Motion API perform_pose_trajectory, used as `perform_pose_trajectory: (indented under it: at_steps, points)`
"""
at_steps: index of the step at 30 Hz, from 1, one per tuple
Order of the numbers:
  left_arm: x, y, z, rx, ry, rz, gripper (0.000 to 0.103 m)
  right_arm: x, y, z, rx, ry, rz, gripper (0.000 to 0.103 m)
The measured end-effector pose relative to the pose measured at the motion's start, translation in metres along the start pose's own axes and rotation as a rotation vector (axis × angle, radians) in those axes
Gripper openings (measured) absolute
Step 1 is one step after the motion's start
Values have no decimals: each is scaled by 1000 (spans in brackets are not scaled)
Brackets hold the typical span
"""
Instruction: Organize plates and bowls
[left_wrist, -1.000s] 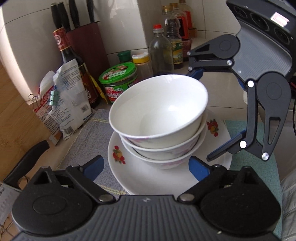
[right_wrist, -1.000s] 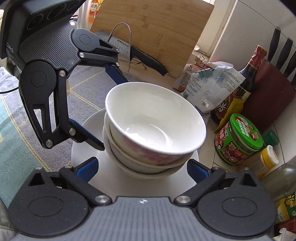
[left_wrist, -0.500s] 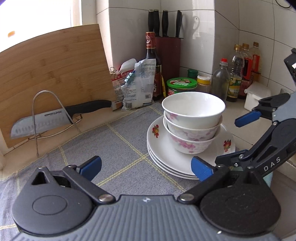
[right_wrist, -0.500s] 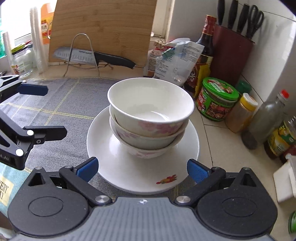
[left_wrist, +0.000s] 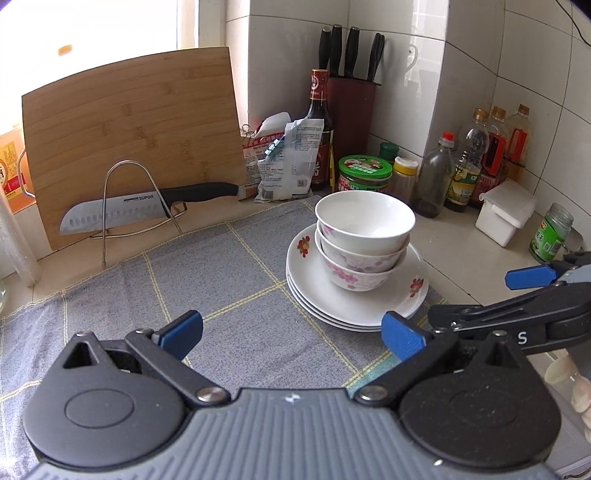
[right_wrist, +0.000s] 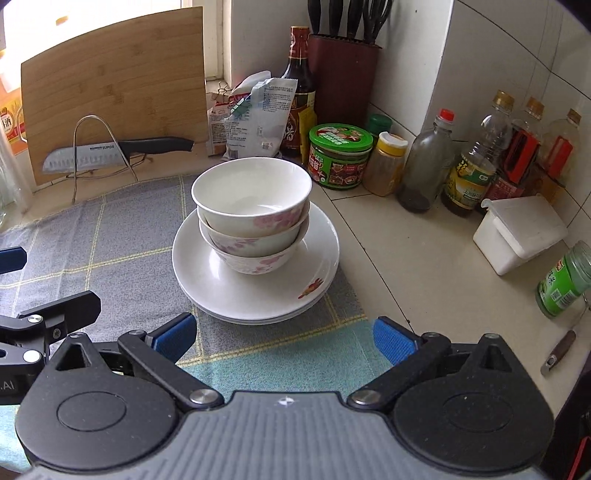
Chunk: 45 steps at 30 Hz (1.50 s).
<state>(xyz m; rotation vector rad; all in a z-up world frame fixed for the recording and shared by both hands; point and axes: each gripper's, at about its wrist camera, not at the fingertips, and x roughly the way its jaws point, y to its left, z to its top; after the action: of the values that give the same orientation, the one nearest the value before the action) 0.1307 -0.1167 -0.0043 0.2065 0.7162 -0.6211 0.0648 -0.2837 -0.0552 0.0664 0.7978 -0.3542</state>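
Three white bowls with pink flowers (left_wrist: 364, 240) (right_wrist: 253, 214) sit nested on a stack of white plates (left_wrist: 343, 310) (right_wrist: 207, 280) at the right edge of a grey checked cloth (left_wrist: 221, 295) (right_wrist: 122, 258). My left gripper (left_wrist: 291, 334) is open and empty, low over the cloth, in front and left of the stack. My right gripper (right_wrist: 282, 338) is open and empty, in front of the stack; it also shows in the left wrist view (left_wrist: 532, 280) to the right of the plates. Neither touches the dishes.
A bamboo cutting board (left_wrist: 129, 140) and a knife on a wire rack (left_wrist: 147, 206) stand at the back left. Bags (left_wrist: 288, 158), a sauce bottle (left_wrist: 319, 122), knife block (left_wrist: 351, 107), jars and oil bottles (right_wrist: 472, 166) and a white box (right_wrist: 517, 232) line the tiled wall.
Both grippers have pulled back and away from the bowl stack, which now sits farther off in both views. The stack itself has not moved.
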Motion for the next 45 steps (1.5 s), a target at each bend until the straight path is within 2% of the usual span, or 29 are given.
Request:
perform_pose_trajectory:
  at_steps: [7,16,45]
  points:
    - [-8,3,-3,-28,20,14,102,-11,3,-3,42,-13,6,103]
    - [-15,5,-3,-32,9,40,102,-15,10,-5,48,-15,9,103]
    - [-14,5,-1,-53,24,40,102,-16,11,-3,57,-3,-12,103]
